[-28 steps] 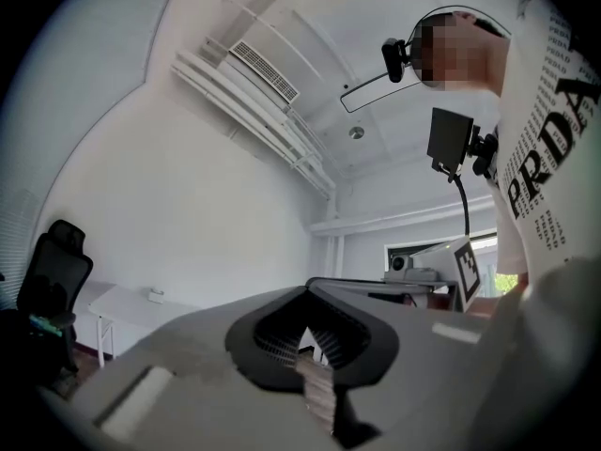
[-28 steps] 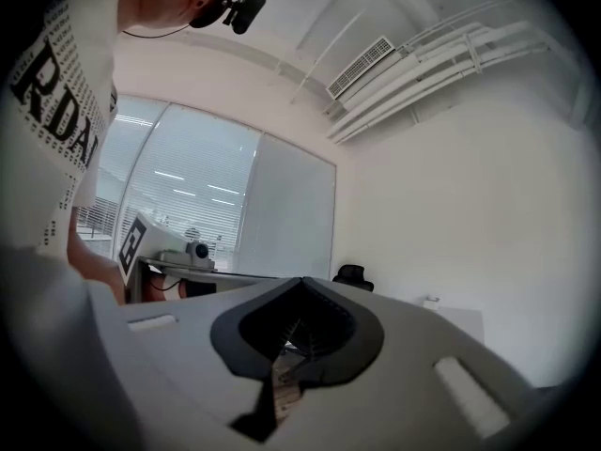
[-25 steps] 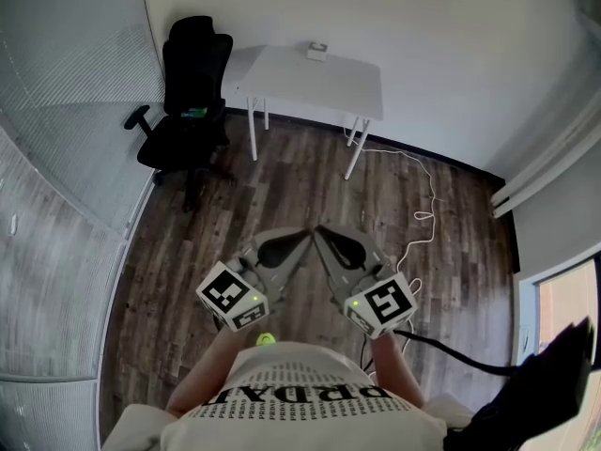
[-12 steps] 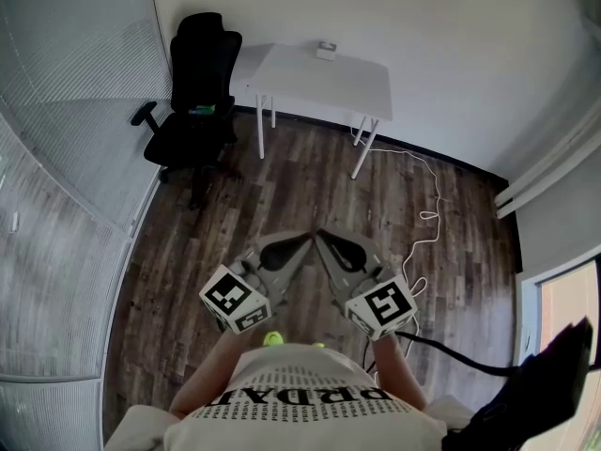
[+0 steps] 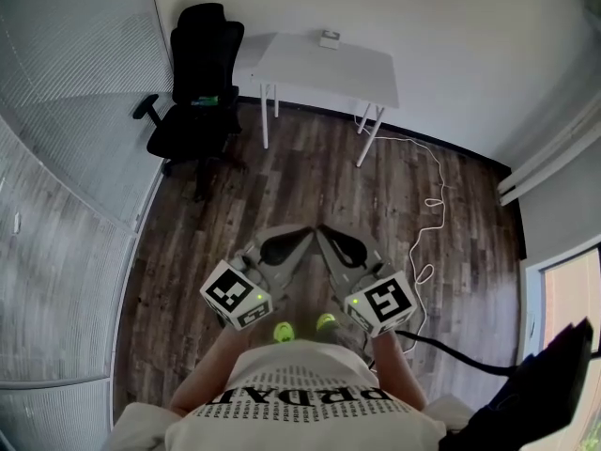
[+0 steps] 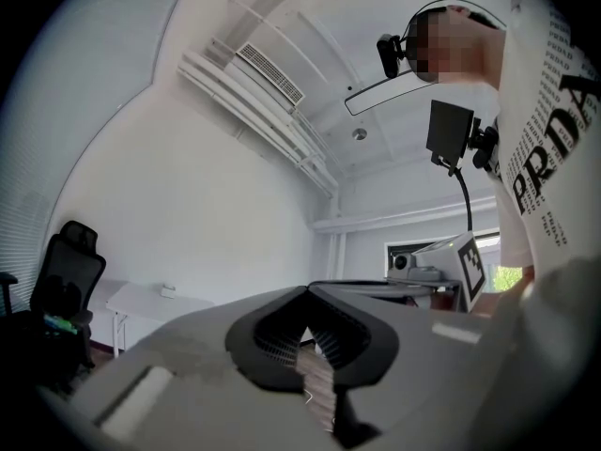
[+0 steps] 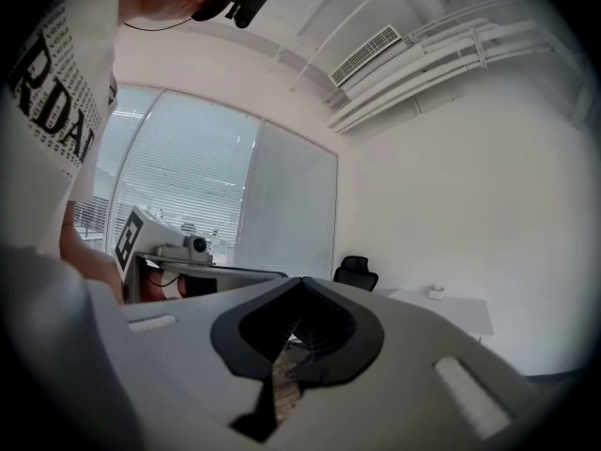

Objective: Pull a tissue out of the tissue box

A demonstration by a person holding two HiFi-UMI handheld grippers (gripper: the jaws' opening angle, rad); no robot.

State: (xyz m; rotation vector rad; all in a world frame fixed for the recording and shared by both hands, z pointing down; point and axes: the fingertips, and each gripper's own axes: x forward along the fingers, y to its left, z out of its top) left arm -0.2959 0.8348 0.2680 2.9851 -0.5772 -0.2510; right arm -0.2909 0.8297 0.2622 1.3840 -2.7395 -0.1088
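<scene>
At the upper left of the head view stands a black office chair (image 5: 197, 73), well apart from the person, who shows only as a printed shirt at the bottom edge. Just above the shirt, left of centre, the left gripper (image 5: 299, 235) is held out roughly level with its jaws pressed together and nothing between them; its own view shows the dark pads meeting over bare floor (image 6: 305, 322). Top centre, far off across the wooden floor, a white table (image 5: 366, 69) stands against the wall. The small pale thing near its back edge is, I judge, the tissue box (image 5: 329, 38) (too small here to tell whether a tissue stands up from it). Right of centre, the right gripper (image 5: 329, 236) is likewise closed and empty, its tip almost touching the left one's. Its own view confirms this (image 7: 299, 319) and shows the table off to the right. Further right a white cable (image 5: 427, 205) trails over the floor from the table's leg. The step in hand looks like the approach, with nothing of the pull begun. To do it well, walk up square to the table and keep feet clear of that cable. Spread one gripper's jaws before reaching and steady the box with the other. Pinch only the top tissue and draw it straight up.
</scene>
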